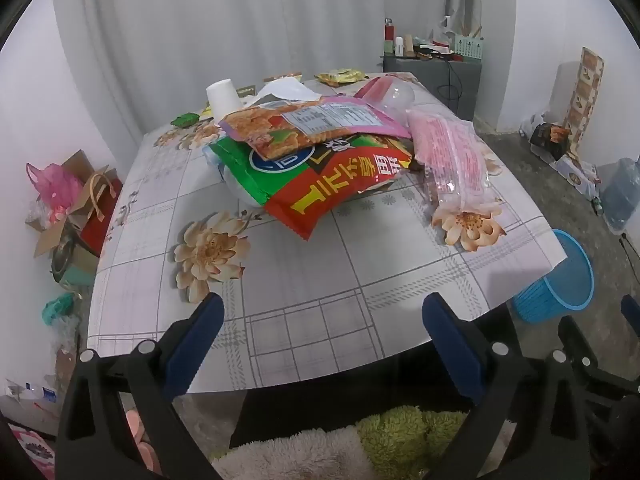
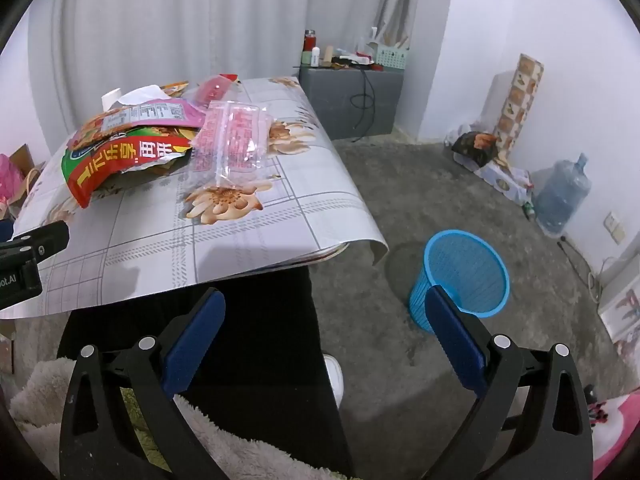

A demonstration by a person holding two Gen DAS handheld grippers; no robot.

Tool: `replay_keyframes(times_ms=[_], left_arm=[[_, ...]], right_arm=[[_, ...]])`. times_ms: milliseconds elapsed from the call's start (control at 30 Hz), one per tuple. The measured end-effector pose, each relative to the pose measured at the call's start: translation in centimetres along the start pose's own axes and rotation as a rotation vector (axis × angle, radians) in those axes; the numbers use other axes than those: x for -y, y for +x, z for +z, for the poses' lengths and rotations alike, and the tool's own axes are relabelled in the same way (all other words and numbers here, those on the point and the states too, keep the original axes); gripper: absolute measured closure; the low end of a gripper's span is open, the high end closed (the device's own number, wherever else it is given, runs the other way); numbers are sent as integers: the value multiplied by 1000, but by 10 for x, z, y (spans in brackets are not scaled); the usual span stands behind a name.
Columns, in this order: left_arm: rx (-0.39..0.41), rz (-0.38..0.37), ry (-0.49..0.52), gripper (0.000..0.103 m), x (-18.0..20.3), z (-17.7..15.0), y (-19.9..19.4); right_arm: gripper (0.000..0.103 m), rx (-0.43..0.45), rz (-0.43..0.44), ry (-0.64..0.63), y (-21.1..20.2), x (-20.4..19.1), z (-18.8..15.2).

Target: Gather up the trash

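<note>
A pile of trash lies mid-table: a red and green snack bag (image 1: 320, 184) (image 2: 120, 160), a pink-edged food pouch (image 1: 312, 124) (image 2: 140, 114) on top of it, and a clear pink wrapper (image 1: 452, 160) (image 2: 234, 144) to the right. A white paper cup (image 1: 222, 96) stands upside down behind them. A blue mesh bin (image 1: 556, 280) (image 2: 464, 272) stands on the floor right of the table. My left gripper (image 1: 320, 320) hangs open over the table's near edge, short of the pile, with nothing between its fingers. My right gripper (image 2: 324, 316) is open over the floor, beside the bin.
The flowered tablecloth (image 1: 360, 264) (image 2: 240, 240) curls up at its right corner. Small wrappers (image 1: 340, 76) lie at the far edge. Boxes and bags (image 1: 72, 208) crowd the left floor. A grey cabinet (image 2: 352, 96) and a water jug (image 2: 564, 196) stand by the walls. A person's dark-clothed legs (image 2: 248, 360) sit under the table.
</note>
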State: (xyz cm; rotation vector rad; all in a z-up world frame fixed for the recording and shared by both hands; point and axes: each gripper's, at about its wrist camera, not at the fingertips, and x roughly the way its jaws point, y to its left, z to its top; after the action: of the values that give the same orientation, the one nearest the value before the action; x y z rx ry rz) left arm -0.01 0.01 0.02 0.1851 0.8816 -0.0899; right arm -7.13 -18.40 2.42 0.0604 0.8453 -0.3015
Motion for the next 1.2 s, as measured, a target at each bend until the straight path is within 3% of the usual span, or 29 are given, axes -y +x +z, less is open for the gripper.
replay_keyframes(times_ms=[1200], left_arm=[[-11,2,-3,6,-5,-2,-2]], right_arm=[[8,10,5,6,-3,1,1]])
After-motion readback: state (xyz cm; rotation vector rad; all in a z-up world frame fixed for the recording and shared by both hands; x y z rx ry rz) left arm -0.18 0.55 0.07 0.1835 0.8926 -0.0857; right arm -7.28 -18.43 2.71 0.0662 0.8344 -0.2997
